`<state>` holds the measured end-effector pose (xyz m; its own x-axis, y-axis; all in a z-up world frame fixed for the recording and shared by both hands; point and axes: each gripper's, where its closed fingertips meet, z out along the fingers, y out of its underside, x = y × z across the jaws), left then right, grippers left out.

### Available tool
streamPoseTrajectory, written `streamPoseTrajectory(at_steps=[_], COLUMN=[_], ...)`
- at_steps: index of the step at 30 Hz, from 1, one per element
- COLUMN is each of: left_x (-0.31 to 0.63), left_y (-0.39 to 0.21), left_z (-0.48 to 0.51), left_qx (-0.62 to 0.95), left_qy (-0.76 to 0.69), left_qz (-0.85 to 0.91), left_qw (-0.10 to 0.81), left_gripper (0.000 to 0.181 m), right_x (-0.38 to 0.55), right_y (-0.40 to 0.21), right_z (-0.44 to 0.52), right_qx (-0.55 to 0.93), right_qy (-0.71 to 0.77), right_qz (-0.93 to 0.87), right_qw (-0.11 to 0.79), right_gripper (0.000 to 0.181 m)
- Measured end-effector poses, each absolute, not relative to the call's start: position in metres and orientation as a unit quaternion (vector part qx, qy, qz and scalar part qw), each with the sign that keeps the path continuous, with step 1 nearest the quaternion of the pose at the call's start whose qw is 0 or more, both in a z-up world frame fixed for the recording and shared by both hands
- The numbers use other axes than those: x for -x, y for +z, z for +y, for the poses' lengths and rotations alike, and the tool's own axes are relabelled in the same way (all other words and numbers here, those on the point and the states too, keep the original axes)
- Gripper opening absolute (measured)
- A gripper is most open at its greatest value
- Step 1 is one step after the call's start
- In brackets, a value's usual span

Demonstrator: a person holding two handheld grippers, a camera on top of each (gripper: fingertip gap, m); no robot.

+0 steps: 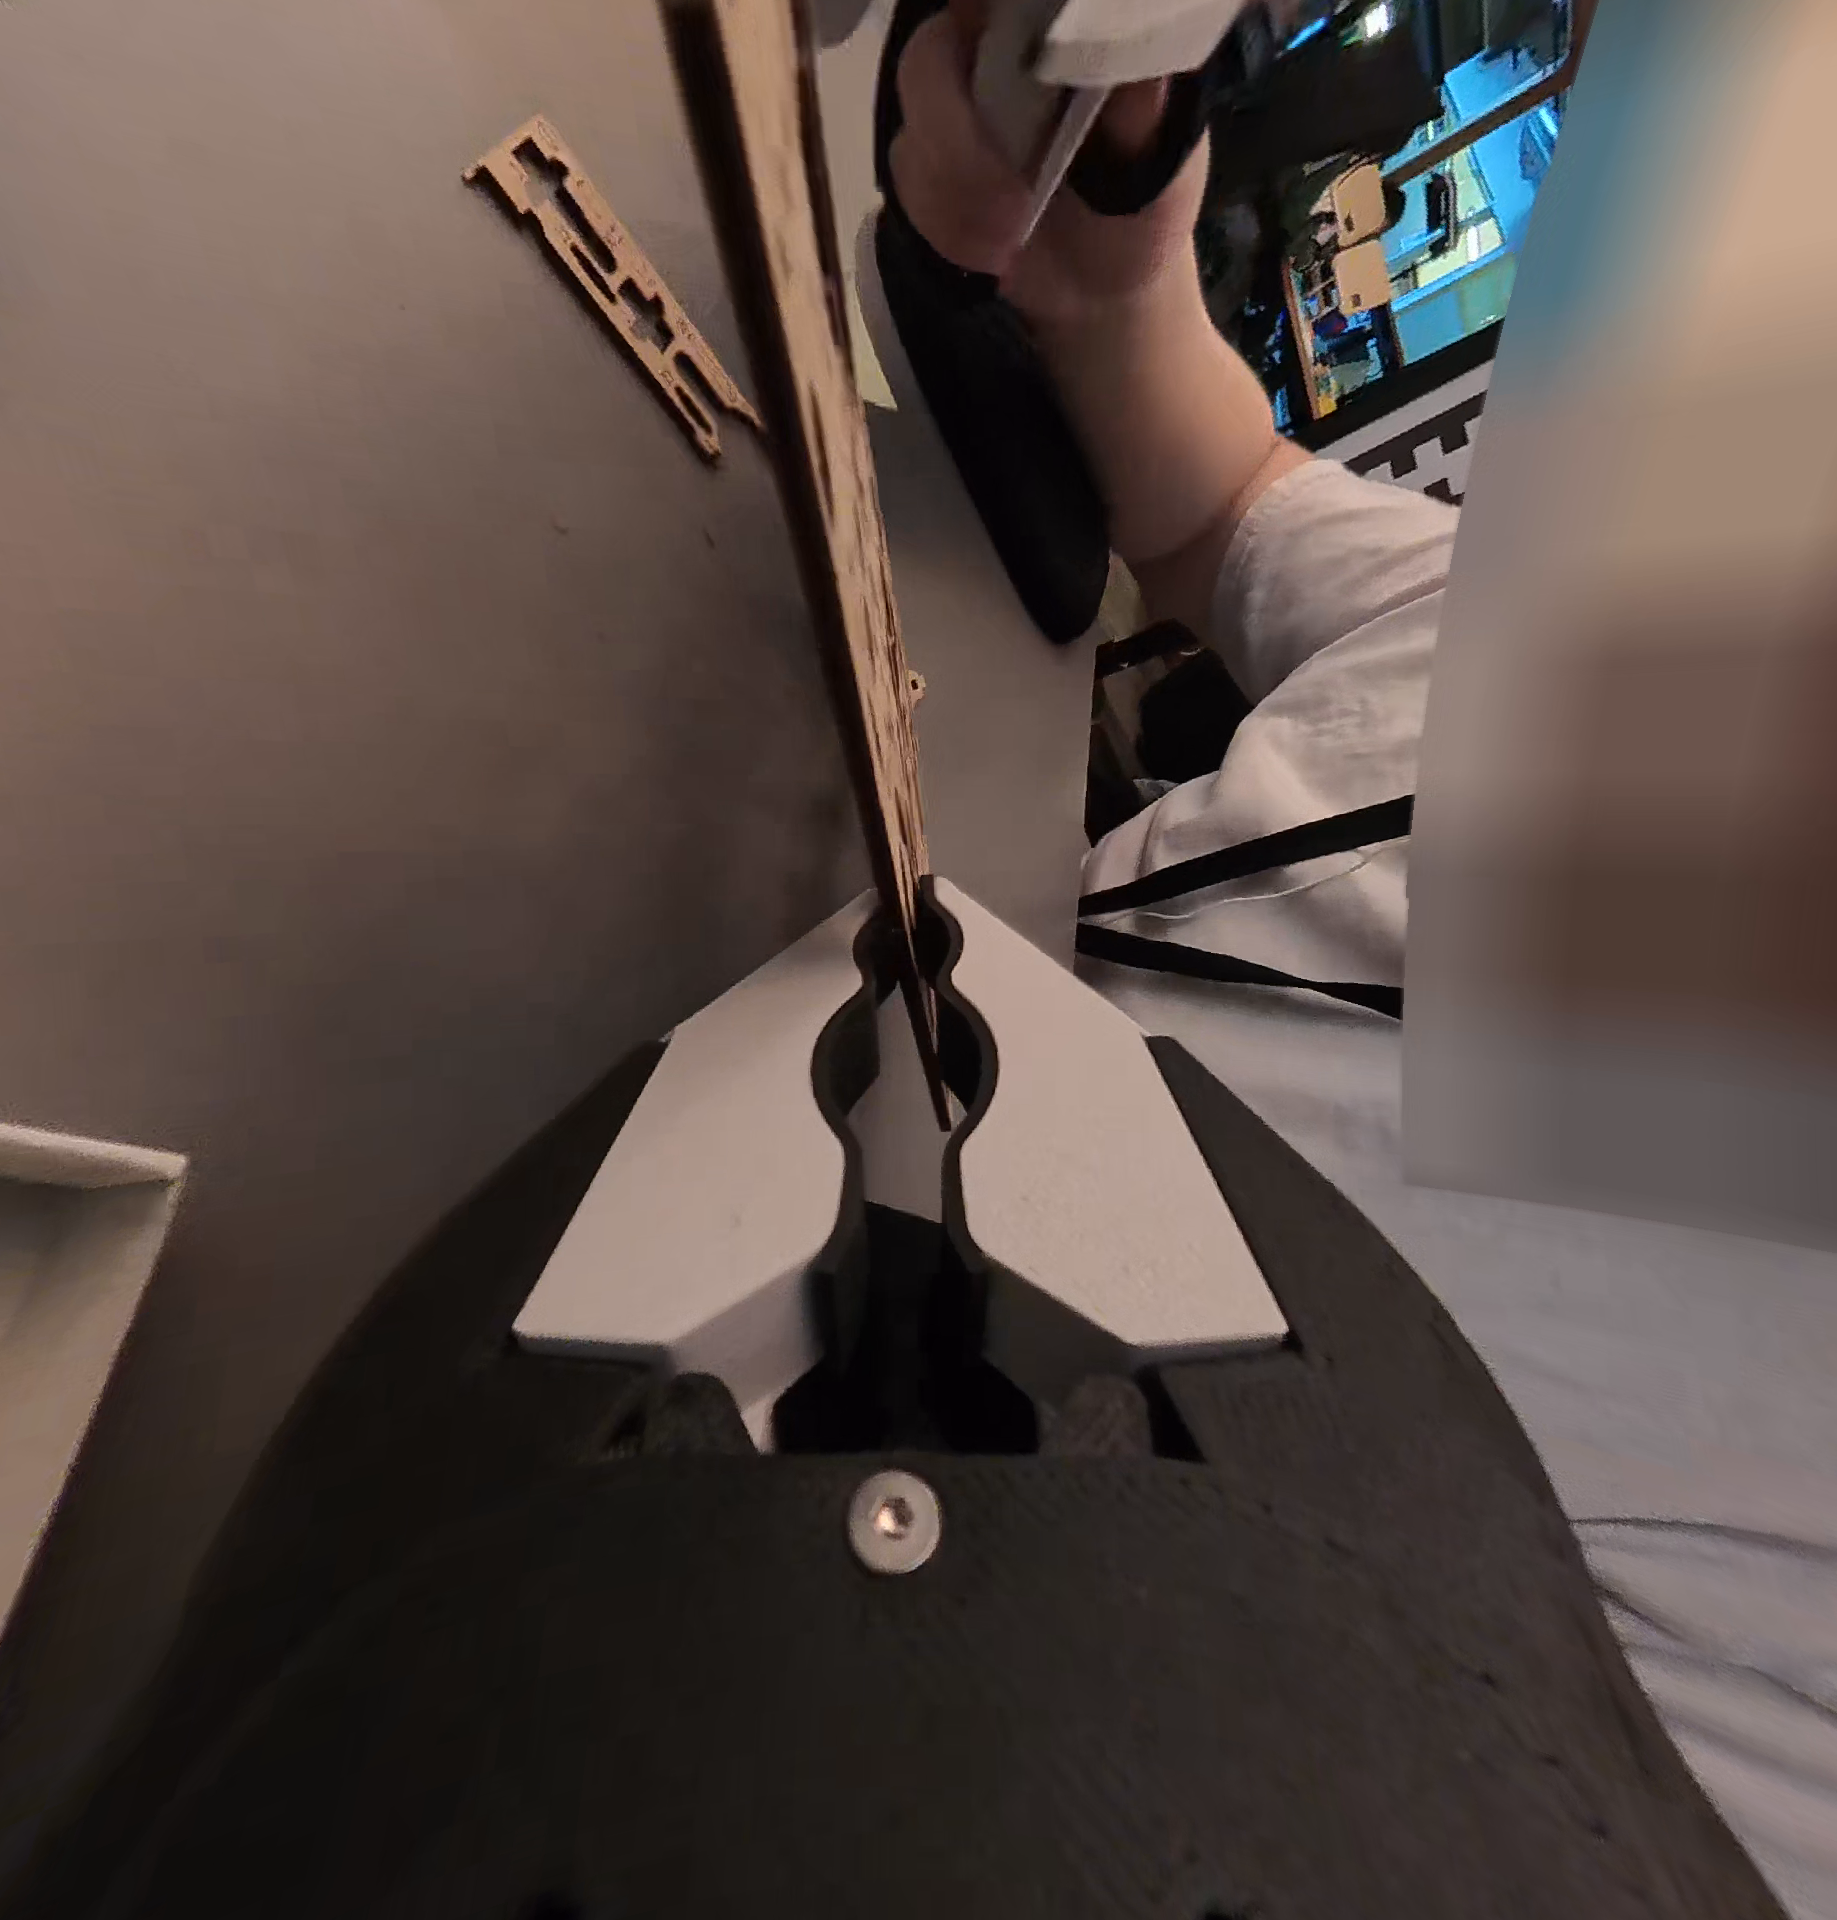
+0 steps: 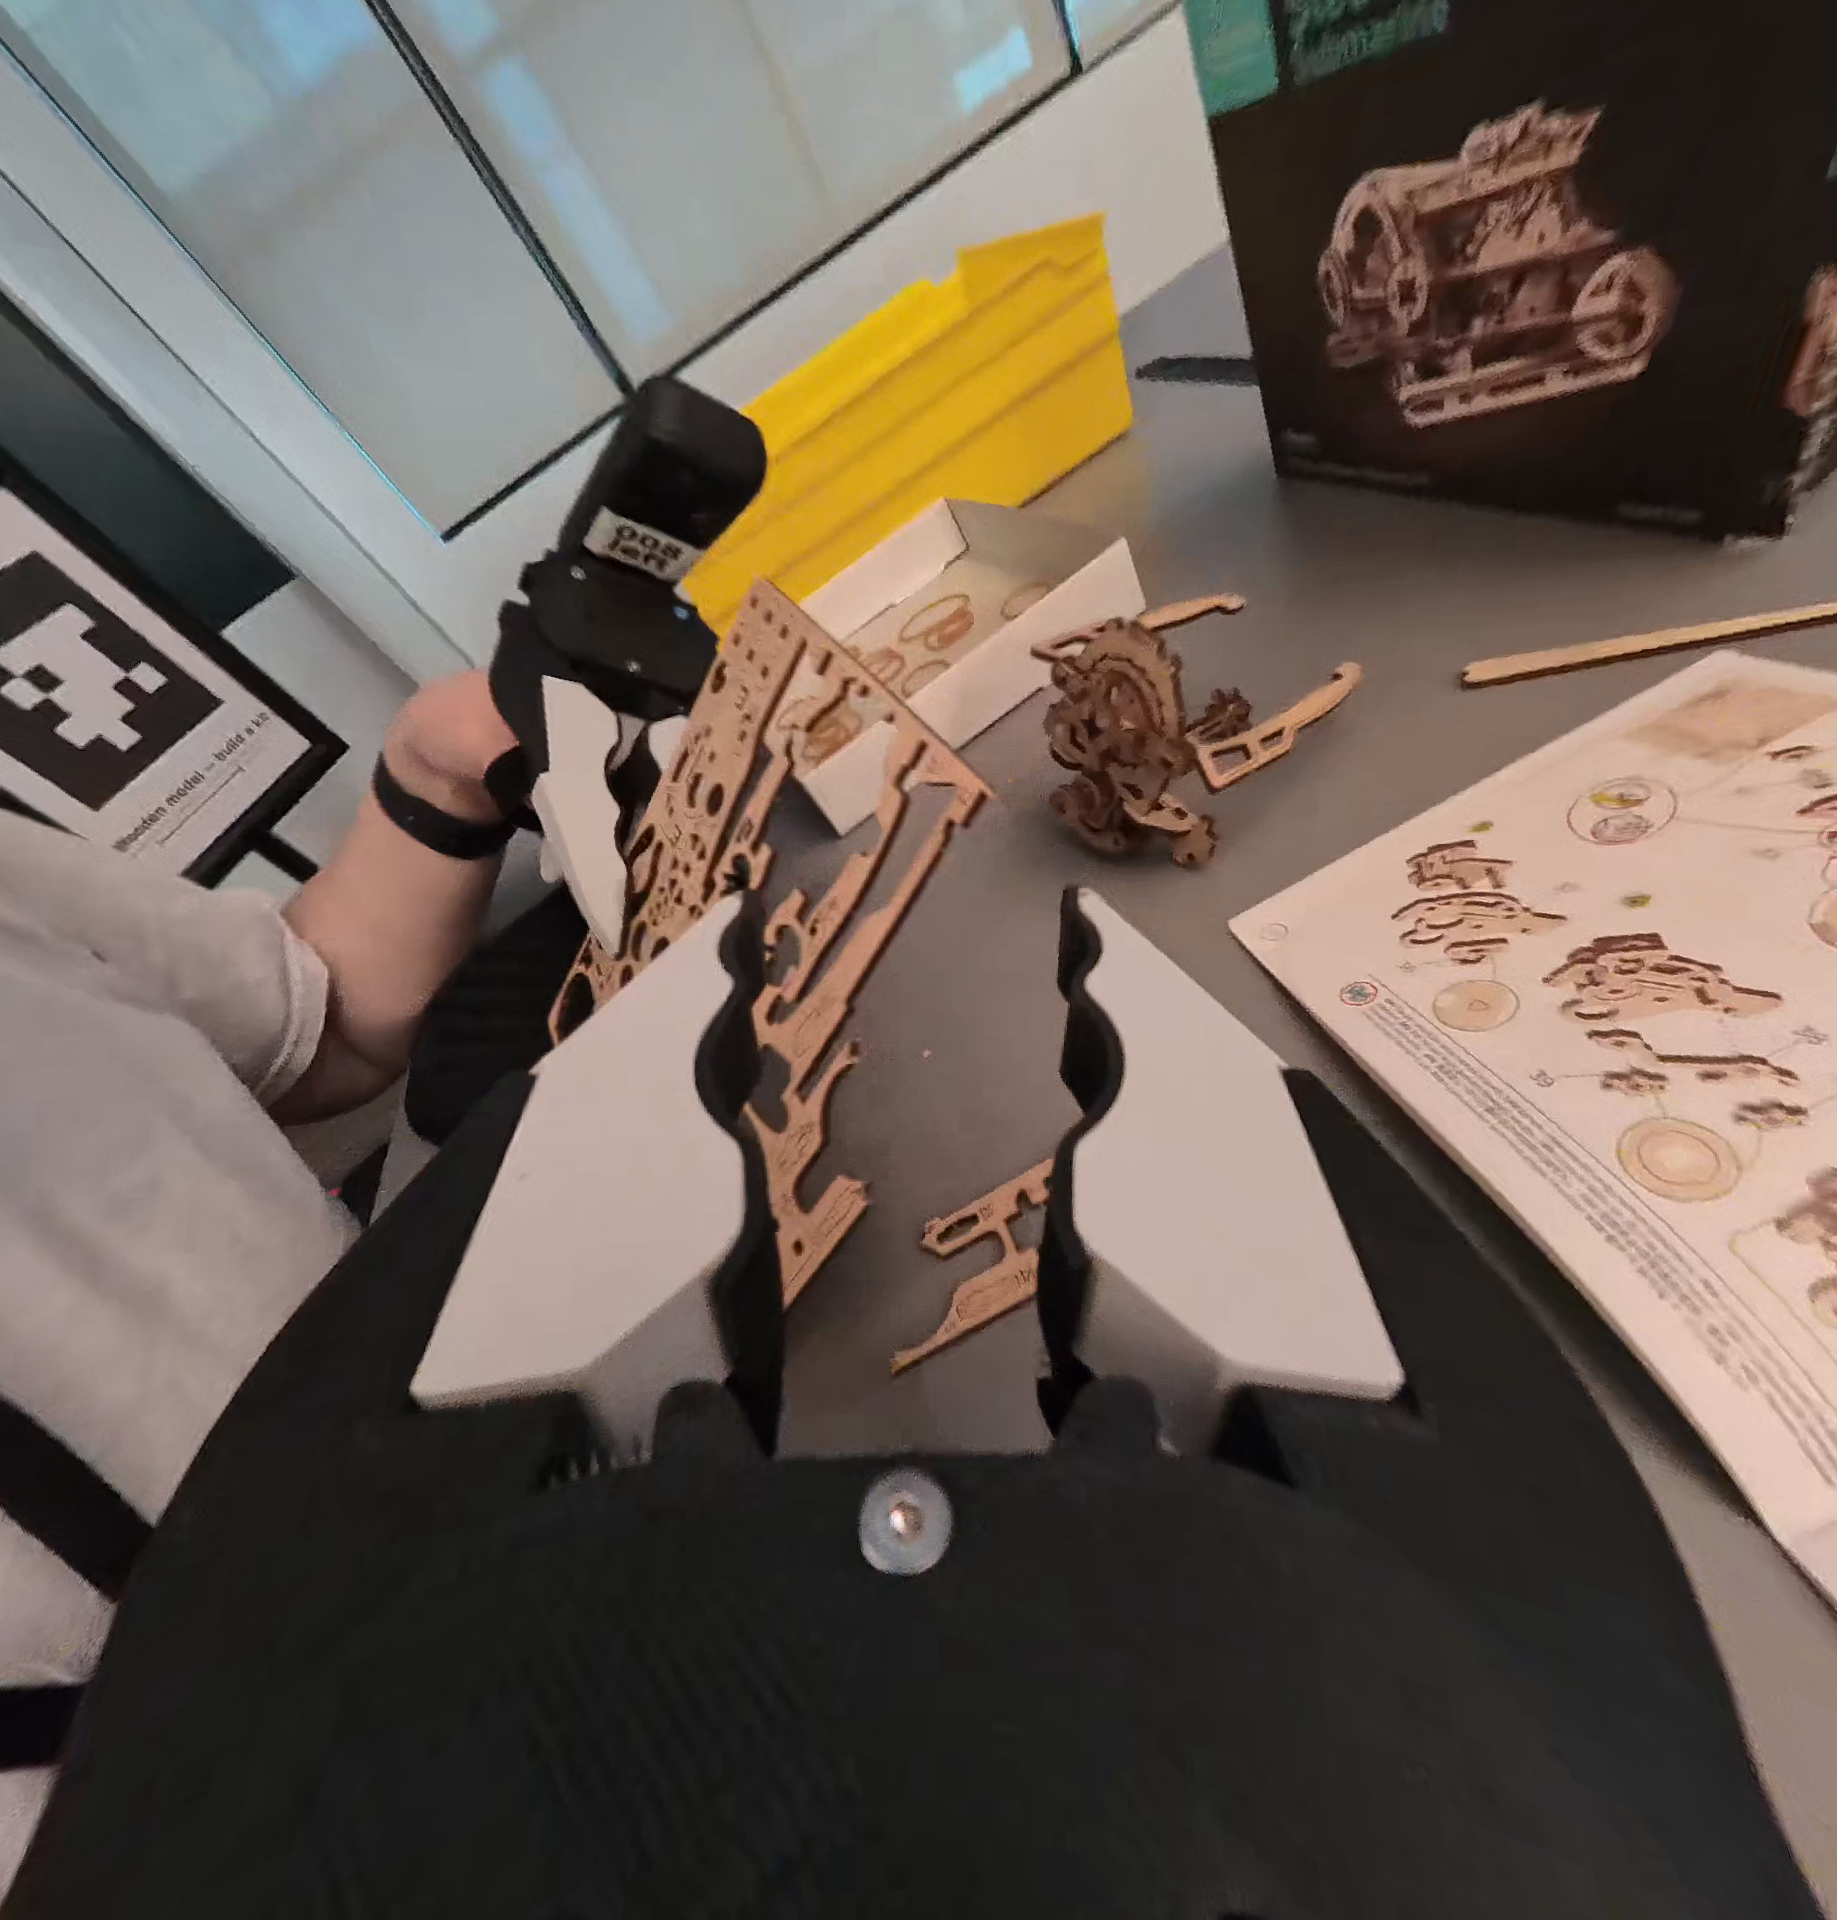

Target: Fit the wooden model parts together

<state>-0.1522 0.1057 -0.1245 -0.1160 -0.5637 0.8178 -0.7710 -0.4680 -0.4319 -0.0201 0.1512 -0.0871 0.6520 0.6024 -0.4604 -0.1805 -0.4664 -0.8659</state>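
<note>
My left gripper (image 1: 909,914) is shut on the lower edge of a laser-cut wooden sheet (image 1: 800,364), which I see edge-on, rising up and to the left. In the right wrist view the same sheet (image 2: 758,644) stands tilted above the grey table (image 2: 955,935), held by the left gripper (image 2: 623,831). My right gripper (image 2: 909,914) is open and empty. Its left finger (image 2: 623,1143) is close to the sheet's hanging lower strip. A small loose wooden part (image 2: 987,1257) lies on the table between my right fingers; it also shows in the left wrist view (image 1: 613,281).
A partly built wooden gear model (image 2: 1132,738) stands mid-table. Behind it are a white tray (image 2: 1090,592) of parts and a yellow bin (image 2: 945,395). The dark kit box (image 2: 1516,260) is at the back right, with a wooden stick (image 2: 1672,634) and an instruction sheet (image 2: 1620,1039) on the right. One gripper's finger ends stand about 15 cm off the other's.
</note>
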Motion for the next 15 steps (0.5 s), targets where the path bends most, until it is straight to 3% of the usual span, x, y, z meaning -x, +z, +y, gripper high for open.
streamPoseTrajectory(at_steps=[6,7,11,15], left_x=[0.151,0.151,0.15,0.143], left_y=[-0.121,-0.12,-0.12,-0.112], left_z=[0.113,0.114,0.114,0.119], left_qx=[-0.656,-0.654,-0.65,-0.641], left_qy=[0.543,0.544,0.548,0.589], left_qz=[-0.521,-0.523,-0.523,-0.489], left_qw=[0.056,0.051,0.053,0.058], left_gripper=[0.0,0.001,0.001,0.002], right_x=[0.046,0.049,0.056,0.05], right_y=[-0.106,-0.108,-0.1,-0.086], right_z=[0.161,0.16,0.151,0.151], right_qx=[0.774,0.77,0.723,0.681], right_qy=[0.446,0.463,0.571,0.647], right_qz=[-0.132,-0.13,-0.107,-0.057], right_qw=[0.43,0.42,0.374,0.338], right_gripper=[0.055,0.05,0.003,0.0])
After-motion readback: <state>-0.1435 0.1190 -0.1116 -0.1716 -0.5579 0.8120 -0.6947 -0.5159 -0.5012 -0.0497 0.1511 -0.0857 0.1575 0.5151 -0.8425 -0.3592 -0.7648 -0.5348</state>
